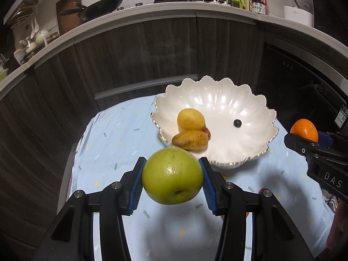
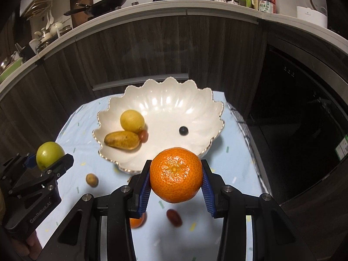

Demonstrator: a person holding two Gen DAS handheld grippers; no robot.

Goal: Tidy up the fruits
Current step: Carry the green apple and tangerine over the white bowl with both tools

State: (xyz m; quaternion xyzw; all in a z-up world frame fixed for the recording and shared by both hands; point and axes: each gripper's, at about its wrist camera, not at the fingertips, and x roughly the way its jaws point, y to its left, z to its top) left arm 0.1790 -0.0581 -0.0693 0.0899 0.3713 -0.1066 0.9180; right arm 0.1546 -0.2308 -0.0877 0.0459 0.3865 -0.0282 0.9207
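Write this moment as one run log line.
left gripper: holds green apple | right gripper: holds orange | bowl: lemon inside

Bowl: glossy white ceramic look, fluted, with a thin metallic rim; tablecloth: matt pale blue cloth with small printed flecks. Apple: smooth, waxy green skin with a highlight; orange: dimpled, slightly shiny peel. Gripper pads: ribbed blue rubbery material on matt black plastic; cabinet fronts: dark wood grain.
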